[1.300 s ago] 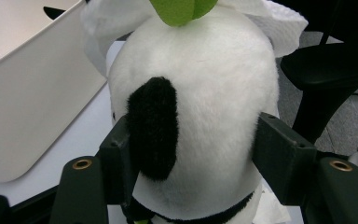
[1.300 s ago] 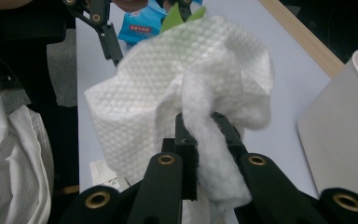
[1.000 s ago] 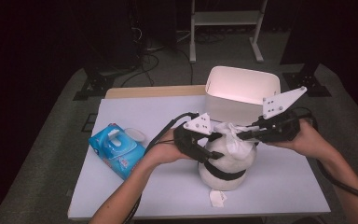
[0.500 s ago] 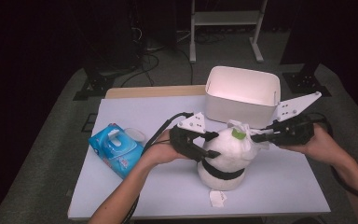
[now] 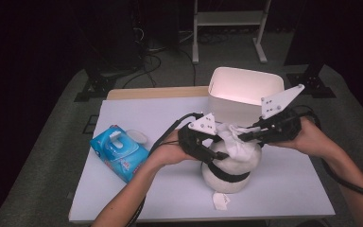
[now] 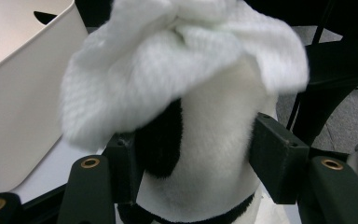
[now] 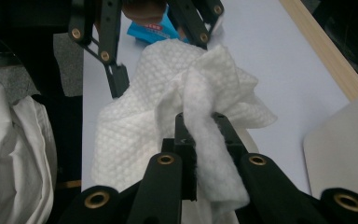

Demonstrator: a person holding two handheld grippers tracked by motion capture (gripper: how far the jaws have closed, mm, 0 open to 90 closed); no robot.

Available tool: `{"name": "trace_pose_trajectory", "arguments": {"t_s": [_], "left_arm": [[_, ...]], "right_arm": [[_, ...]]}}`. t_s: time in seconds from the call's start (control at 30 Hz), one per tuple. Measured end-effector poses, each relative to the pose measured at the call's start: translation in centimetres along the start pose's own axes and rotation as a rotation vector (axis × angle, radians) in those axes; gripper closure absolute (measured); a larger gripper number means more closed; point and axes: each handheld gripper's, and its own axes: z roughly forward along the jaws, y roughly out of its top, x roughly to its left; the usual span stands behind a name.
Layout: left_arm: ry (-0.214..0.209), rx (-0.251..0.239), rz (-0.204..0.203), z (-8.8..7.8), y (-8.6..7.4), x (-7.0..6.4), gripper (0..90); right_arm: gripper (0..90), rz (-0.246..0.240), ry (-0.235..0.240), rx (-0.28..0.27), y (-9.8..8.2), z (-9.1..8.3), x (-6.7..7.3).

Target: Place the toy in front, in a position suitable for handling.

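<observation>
A white plush toy (image 5: 229, 172) with a black band stands on the white table (image 5: 146, 118), right of centre. My left gripper (image 5: 217, 153) is shut on its upper part from the left. In the left gripper view the pads (image 6: 272, 163) press into the plush toy (image 6: 214, 154) on both sides. A white textured wipe (image 5: 236, 142) lies bunched over the toy's top. My right gripper (image 5: 246, 136) comes in from the right and is shut on a fold of this wipe (image 7: 168, 93), with the jaws (image 7: 204, 126) clamped together on it. The wipe (image 6: 168, 60) hides the toy's top.
A blue pack of wipes (image 5: 119, 151) with its lid flipped open lies at the table's left. A white bin (image 5: 246, 92) stands at the back right, close behind the toy. A small white scrap (image 5: 221, 201) lies in front of the toy near the table's front edge.
My right gripper swung out to the right, then came back left with the wipe over the toy's top. A green patch seen half a second ago is covered. The left gripper has stayed put.
</observation>
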Motion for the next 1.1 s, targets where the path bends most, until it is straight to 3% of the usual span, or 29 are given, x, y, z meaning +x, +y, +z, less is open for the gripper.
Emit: {"name": "trace_pose_trajectory", "arguments": {"t_s": [0.17, 0.37, 0.73, 0.83, 0.97, 1.1], "left_arm": [[0.0, 0.0, -0.004, 0.1, 0.0, 0.0, 40.6], [-0.001, -0.01, -0.012, -0.2, -0.4, 0.2, 40.9], [-0.002, -0.028, -0.037, -0.5, -1.0, 0.4, 41.0], [-0.004, -0.026, -0.027, -0.4, -0.8, 0.3, 41.1], [-0.001, -0.02, -0.029, -0.2, -0.5, 0.2, 41.3], [0.0, -0.02, -0.025, 0.1, -0.2, 0.2, 41.4]], "right_arm": [[82.6, -0.022, 0.007, 0.014, 0.8, 0.6, 0.0], [82.6, 0.004, -0.012, 0.01, -0.3, -0.1, -0.3], [82.6, 0.107, -0.063, 0.003, -5.1, -1.8, -1.0], [82.5, 0.133, -0.059, -0.017, -6.0, -1.9, -1.0], [82.5, 0.12, -0.053, -0.03, -5.6, -2.0, -0.9], [82.5, 0.081, -0.034, -0.023, -3.8, -1.7, -0.7]]}}
